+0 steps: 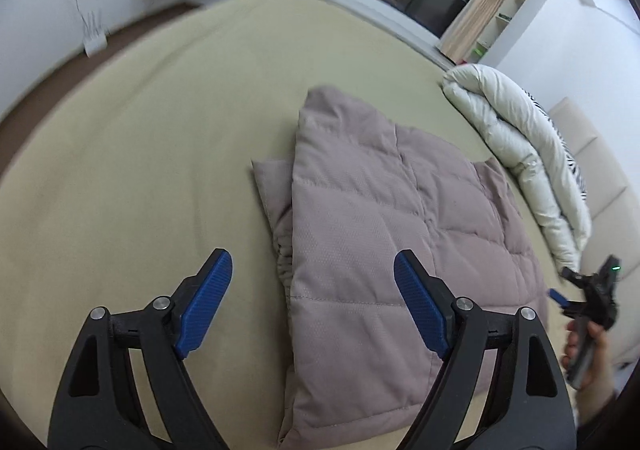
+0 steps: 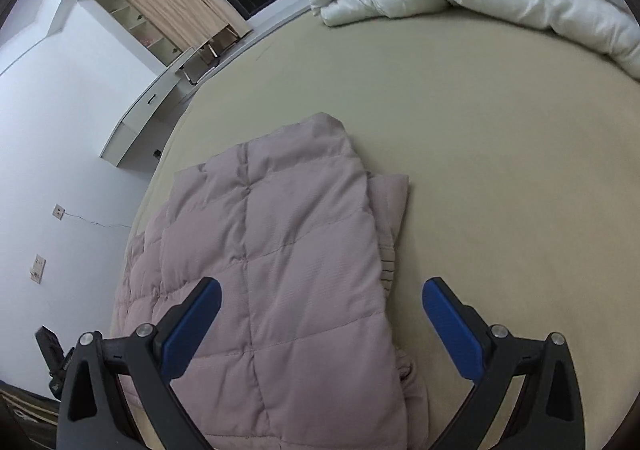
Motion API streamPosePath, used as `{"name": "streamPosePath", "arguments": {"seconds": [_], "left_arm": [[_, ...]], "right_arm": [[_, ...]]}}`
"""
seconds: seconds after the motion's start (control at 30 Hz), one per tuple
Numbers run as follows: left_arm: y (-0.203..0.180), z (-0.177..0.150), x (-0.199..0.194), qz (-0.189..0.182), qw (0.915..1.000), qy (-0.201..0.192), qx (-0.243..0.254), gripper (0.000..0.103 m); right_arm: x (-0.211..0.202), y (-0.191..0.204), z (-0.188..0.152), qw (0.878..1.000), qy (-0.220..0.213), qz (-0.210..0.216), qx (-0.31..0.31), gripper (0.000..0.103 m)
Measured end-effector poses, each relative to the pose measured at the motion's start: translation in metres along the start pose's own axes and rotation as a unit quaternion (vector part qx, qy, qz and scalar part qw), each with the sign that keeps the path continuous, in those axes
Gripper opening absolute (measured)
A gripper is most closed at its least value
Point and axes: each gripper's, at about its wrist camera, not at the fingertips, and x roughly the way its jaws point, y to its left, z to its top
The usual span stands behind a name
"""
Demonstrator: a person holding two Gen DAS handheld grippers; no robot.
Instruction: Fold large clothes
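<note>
- The mauve quilted jacket (image 1: 384, 234) is lying partly folded on the olive bed (image 1: 160, 154), its long axis running away from both cameras toward the window.
- The left tongs (image 1: 312, 306) are standing wide and empty, hovering over the jacket's near left edge, with nothing between the blue pads (image 1: 204, 310).
- The right tongs (image 2: 320, 326) are also gaping wide and empty, poised above the jacket's near right edge.
- Each hand is sitting about equally near its own side; I judge a two-handed lengthwise fold is coming.
</note>
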Motion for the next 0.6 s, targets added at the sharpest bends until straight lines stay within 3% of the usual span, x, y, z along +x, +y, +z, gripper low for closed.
{"name": "streamPosePath", "arguments": {"seconds": [0.07, 0.2, 0.3, 0.37, 0.5, 0.6], "left_arm": [[0.011, 0.002, 0.015, -0.04, 0.998, 0.045, -0.02, 0.083], [0.026, -0.001, 0.04, -0.105, 0.9884, 0.095, -0.054, 0.083], [0.035, -0.002, 0.057, -0.146, 0.9801, 0.113, -0.074, 0.082], [0.045, -0.003, 0.071, -0.163, 0.9752, 0.123, -0.086, 0.074], [0.064, 0.005, 0.093, -0.209, 0.9602, 0.133, -0.128, 0.072], [0.069, 0.013, 0.108, -0.22, 0.9553, 0.146, -0.133, 0.072]], "right_arm": [[0.013, -0.013, 0.005, 1.0, 0.025, 0.013, 0.008, 0.103], [0.039, -0.025, 0.006, 0.997, 0.075, 0.034, 0.011, 0.103], [0.056, -0.03, 0.003, 0.993, 0.102, 0.067, 0.007, 0.095], [0.061, -0.028, 0.001, 0.991, 0.1, 0.088, 0.0, 0.095], [0.074, -0.025, 0.0, 0.986, 0.115, 0.12, -0.006, 0.088], [0.085, -0.023, 0.003, 0.983, 0.13, 0.133, -0.009, 0.088]]}}
